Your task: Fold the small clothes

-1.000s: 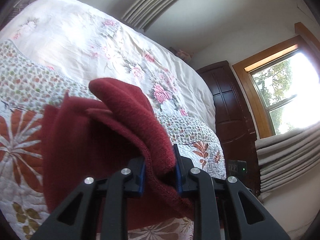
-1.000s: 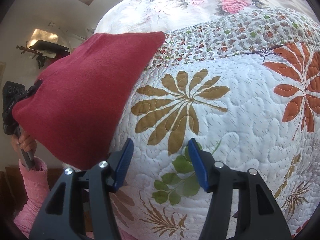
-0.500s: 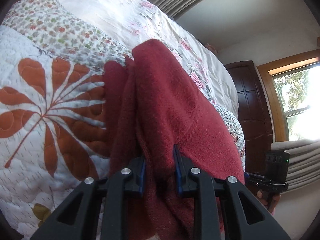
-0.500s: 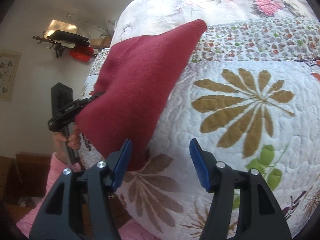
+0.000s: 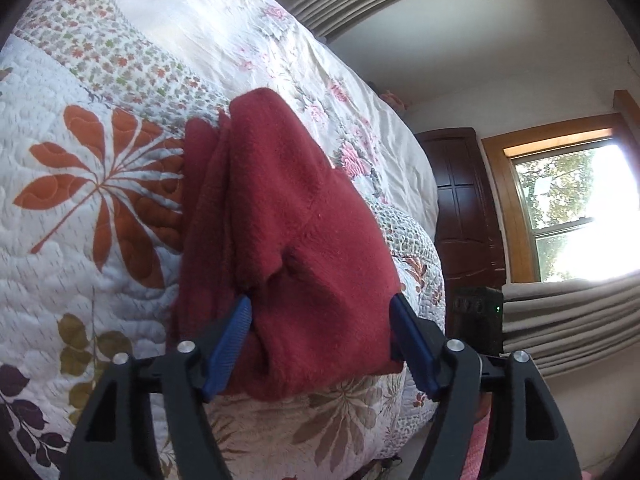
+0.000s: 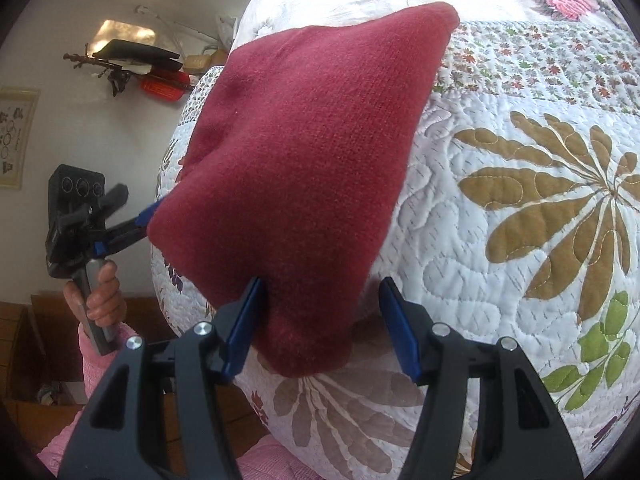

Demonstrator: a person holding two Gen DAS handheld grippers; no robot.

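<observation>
A folded dark red garment [image 6: 304, 168] is seen lying on a floral quilt [image 6: 520, 264] near its edge. The left gripper [image 5: 320, 336] is spread wide, with the garment's near corner lying between its blue pads and not pinched. The right gripper [image 6: 320, 324] is likewise held wide open around another corner, nothing being gripped.

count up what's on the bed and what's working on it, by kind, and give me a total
Dark red knit garment, folded, on the quilt: 1
Floral quilt covering the bed: 1
Handheld grippers, both open: 2, the left gripper and the right gripper
Total: 4
</observation>
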